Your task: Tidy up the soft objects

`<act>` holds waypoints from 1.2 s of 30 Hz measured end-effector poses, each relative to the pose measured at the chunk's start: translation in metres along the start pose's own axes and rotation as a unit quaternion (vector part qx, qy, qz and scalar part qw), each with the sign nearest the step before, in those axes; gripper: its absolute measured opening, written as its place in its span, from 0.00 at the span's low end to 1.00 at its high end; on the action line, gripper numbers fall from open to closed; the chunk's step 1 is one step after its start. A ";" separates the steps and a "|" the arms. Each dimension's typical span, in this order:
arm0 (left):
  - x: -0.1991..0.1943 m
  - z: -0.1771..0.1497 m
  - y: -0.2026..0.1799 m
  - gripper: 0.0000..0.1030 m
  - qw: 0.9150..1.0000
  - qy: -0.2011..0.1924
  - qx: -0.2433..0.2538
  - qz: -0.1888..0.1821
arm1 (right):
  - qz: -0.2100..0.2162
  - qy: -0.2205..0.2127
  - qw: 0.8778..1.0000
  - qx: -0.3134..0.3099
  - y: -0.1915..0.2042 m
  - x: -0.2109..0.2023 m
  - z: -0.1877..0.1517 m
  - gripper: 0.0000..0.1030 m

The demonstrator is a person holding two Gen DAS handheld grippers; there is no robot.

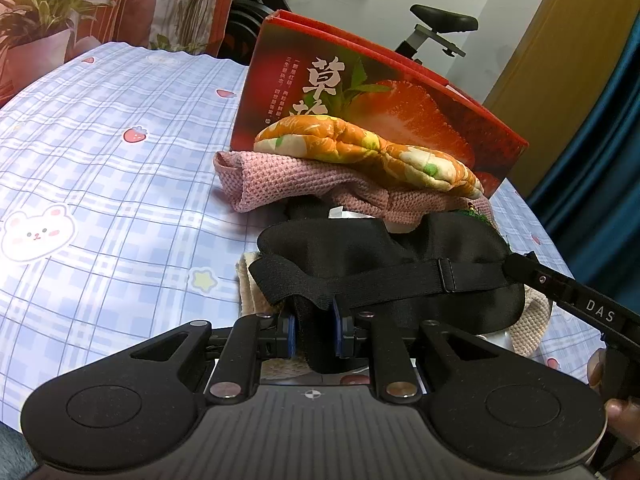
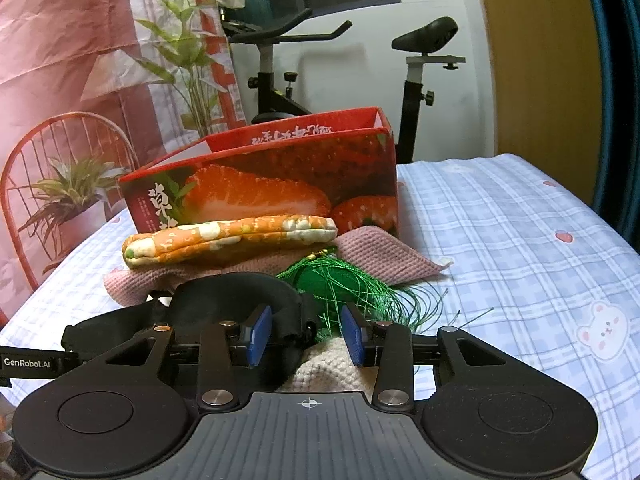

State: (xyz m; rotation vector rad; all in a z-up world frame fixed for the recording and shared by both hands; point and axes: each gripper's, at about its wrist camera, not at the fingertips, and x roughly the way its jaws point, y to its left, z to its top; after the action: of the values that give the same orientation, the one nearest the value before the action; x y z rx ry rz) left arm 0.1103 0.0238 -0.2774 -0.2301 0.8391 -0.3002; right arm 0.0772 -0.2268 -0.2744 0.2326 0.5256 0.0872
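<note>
A black sleep mask lies across a pile of soft things on the bed. My left gripper is shut on the mask's near edge, with the fabric pinched between the blue pads. My right gripper is at the mask's other end and stands open. The mask touches only its left pad, and the right pad is free. Under the mask are a cream knitted piece and a green tassel. Behind them an orange floral pad rests on a pink knitted cloth.
A red strawberry box, open at the top, stands right behind the pile. The checked bedsheet stretches to the left in the left wrist view and to the right in the right wrist view. An exercise bike and a potted plant stand beyond the bed.
</note>
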 end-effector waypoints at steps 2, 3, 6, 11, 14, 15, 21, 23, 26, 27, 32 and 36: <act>0.000 0.000 0.000 0.18 1.000 0.000 0.000 0.000 | 0.003 -0.002 1.000 0.000 0.000 0.000 0.000 0.35; 0.000 0.000 0.000 0.18 1.000 0.000 0.000 0.000 | 0.005 -0.003 1.000 -0.001 0.001 -0.001 0.000 0.35; 0.001 0.000 0.000 0.18 1.000 0.000 0.000 0.000 | 0.023 -0.003 1.000 -0.006 0.004 -0.002 0.001 0.34; 0.001 0.000 0.000 0.18 1.000 0.000 0.000 0.000 | 0.037 0.003 0.999 -0.013 0.009 -0.001 0.001 0.34; 0.000 0.000 0.000 0.18 1.000 0.000 0.000 0.000 | 0.036 0.011 0.999 0.010 0.002 0.002 0.001 0.34; 0.001 0.000 0.000 0.18 1.000 0.000 0.000 0.000 | 0.035 0.014 0.999 0.017 -0.001 0.002 0.000 0.34; 0.001 -0.001 0.000 0.18 1.000 0.000 0.001 0.000 | 0.055 0.019 0.998 0.025 -0.001 0.004 -0.002 0.32; 0.001 -0.001 0.000 0.18 1.000 0.000 0.001 0.000 | 0.060 0.014 0.998 0.017 0.002 0.002 -0.002 0.29; 0.001 0.000 0.000 0.18 1.000 0.000 0.001 0.000 | 0.064 -0.002 0.998 0.000 0.006 -0.004 0.000 0.19; 0.001 -0.001 0.001 0.18 1.000 0.001 0.001 0.000 | 0.066 -0.004 0.998 -0.002 0.007 -0.005 0.001 0.16; 0.000 0.001 0.012 0.19 0.999 0.005 -0.037 -0.028 | 0.051 -0.013 0.999 -0.003 0.005 -0.007 0.003 0.09; -0.005 0.002 0.026 0.24 0.995 -0.010 -0.082 -0.051 | 0.042 -0.023 0.999 0.001 0.000 -0.009 0.004 0.08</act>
State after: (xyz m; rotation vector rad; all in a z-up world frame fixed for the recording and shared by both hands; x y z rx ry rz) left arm 0.1128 0.0500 -0.2805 -0.4289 0.8334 -0.3238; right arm 0.0716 -0.2285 -0.2664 0.2579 0.4706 0.1626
